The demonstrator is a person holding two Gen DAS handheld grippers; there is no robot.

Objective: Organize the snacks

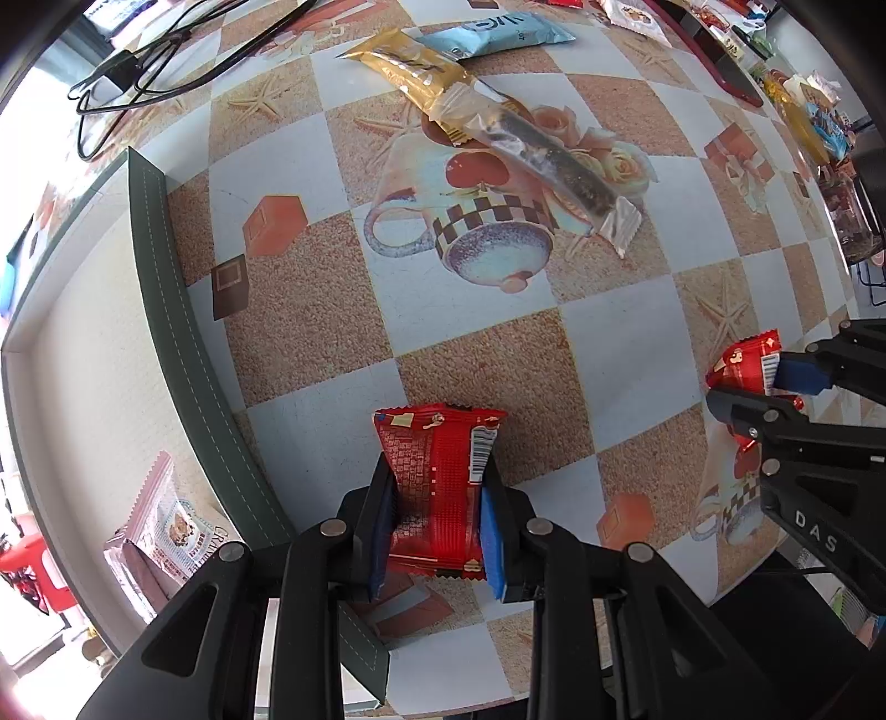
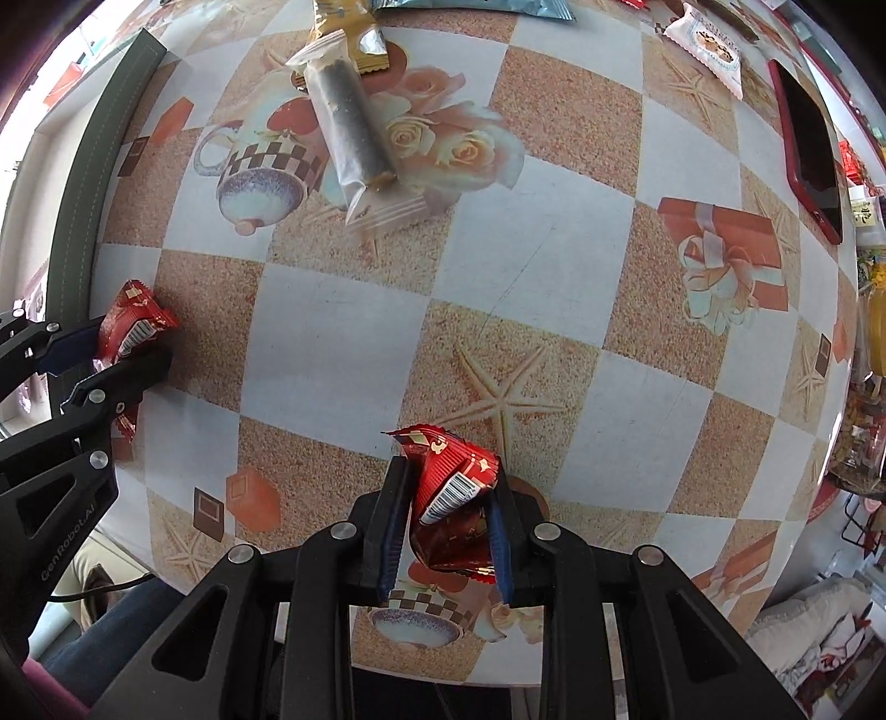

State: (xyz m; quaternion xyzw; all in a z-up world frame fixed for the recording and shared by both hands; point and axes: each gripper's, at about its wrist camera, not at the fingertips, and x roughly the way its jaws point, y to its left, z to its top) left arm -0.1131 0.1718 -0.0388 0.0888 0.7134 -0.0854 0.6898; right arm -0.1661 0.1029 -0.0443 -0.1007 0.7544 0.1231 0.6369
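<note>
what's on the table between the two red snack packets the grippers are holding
Nothing: between the left gripper's packet and the right gripper's packet, only bare tablecloth shows in the right wrist view.

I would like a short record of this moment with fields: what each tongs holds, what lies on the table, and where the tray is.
left tongs: shut on a red snack packet
right tongs: shut on another red packet
table: clear-wrapped dark bar, gold bar, blue packet
tray: left of the left tongs, holding a pink cookie packet
</note>
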